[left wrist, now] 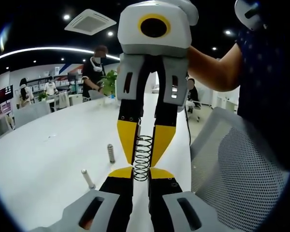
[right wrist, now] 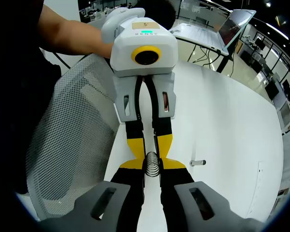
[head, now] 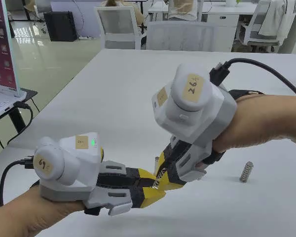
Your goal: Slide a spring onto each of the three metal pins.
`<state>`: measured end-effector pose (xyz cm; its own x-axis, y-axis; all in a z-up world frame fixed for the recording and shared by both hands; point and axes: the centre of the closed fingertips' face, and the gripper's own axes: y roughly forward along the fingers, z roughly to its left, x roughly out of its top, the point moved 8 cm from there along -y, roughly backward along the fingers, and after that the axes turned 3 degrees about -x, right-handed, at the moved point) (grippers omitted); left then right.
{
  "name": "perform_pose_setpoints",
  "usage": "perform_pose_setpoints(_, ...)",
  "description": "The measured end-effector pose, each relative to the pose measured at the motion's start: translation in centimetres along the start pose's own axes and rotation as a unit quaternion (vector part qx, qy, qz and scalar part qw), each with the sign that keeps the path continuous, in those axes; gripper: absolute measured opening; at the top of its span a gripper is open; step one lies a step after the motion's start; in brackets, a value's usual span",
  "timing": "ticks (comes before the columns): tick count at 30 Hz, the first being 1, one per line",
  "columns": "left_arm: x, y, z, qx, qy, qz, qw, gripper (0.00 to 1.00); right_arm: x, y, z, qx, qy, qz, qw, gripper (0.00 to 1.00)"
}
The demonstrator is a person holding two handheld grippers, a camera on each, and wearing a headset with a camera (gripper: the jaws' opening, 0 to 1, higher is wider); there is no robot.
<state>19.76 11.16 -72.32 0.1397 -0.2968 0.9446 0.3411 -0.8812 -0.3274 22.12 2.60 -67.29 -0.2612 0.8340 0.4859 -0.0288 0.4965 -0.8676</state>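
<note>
Jointly in left claw (left wrist: 141, 170) and right claw (right wrist: 152, 164), one spring (left wrist: 143, 153).

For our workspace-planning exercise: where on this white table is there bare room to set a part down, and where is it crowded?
Free: the broad white table beyond both claws, up to the chairs; also the patch just this side of the spring-covered pin. Crowded: front centre, where left claw and right claw grip one spring.
</note>
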Motion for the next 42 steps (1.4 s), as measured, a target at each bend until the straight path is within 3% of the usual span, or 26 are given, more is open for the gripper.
perform_pose_setpoints(11, -0.3, -0.1, 0.3, 0.004, -0.009, 0.001, 0.9999, 0.1, 0.0, 0.1, -0.3, 0.001, -0.005, 0.01, 0.9999, 0.09)
perform_pose_setpoints(27, -1.0, -0.8, 1.3, 0.036, -0.043, 0.0, 0.9984, 0.35, -0.7, -0.2, -1.2, -0.011, 0.004, 0.016, 0.9998, 0.09)
perform_pose_setpoints(42, -0.9, -1.7, 2.4, 0.055, -0.03, 0.004, 0.998, 0.43, -2.0, -0.9, -2.3, -0.02, 0.019, 0.024, 0.9993, 0.09)
